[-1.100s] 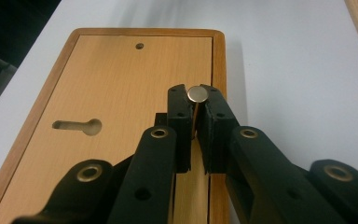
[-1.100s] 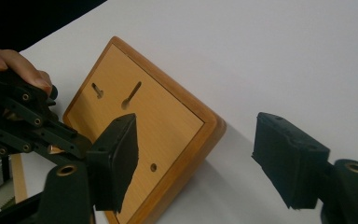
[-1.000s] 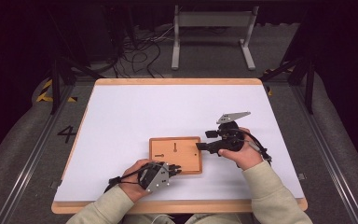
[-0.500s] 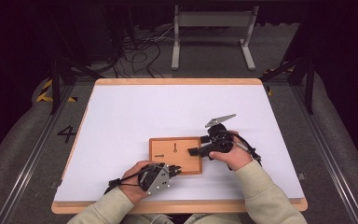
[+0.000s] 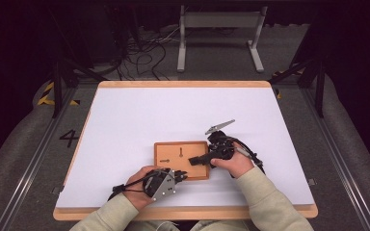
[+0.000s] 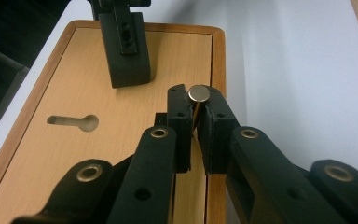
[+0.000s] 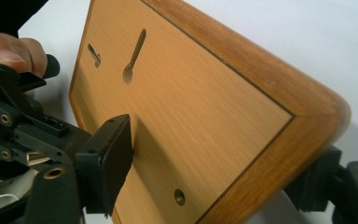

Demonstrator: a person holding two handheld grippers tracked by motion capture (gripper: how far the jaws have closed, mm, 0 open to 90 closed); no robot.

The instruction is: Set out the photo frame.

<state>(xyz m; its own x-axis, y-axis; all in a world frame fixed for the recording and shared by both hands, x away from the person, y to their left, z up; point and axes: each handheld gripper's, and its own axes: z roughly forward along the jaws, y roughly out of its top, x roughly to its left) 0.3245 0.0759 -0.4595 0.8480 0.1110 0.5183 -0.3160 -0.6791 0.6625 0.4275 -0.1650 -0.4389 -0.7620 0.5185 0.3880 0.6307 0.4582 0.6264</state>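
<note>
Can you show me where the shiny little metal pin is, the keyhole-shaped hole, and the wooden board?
metal pin (image 6: 198, 93), left gripper view, on its round shiny head between the jaws.
keyhole-shaped hole (image 6: 74, 122), left gripper view, on the slot's middle.
wooden board (image 5: 200, 145), high view, on its raised far rim.

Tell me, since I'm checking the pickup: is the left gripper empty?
No: in the left gripper view the left gripper is shut on a metal pin above the wooden board.
</note>
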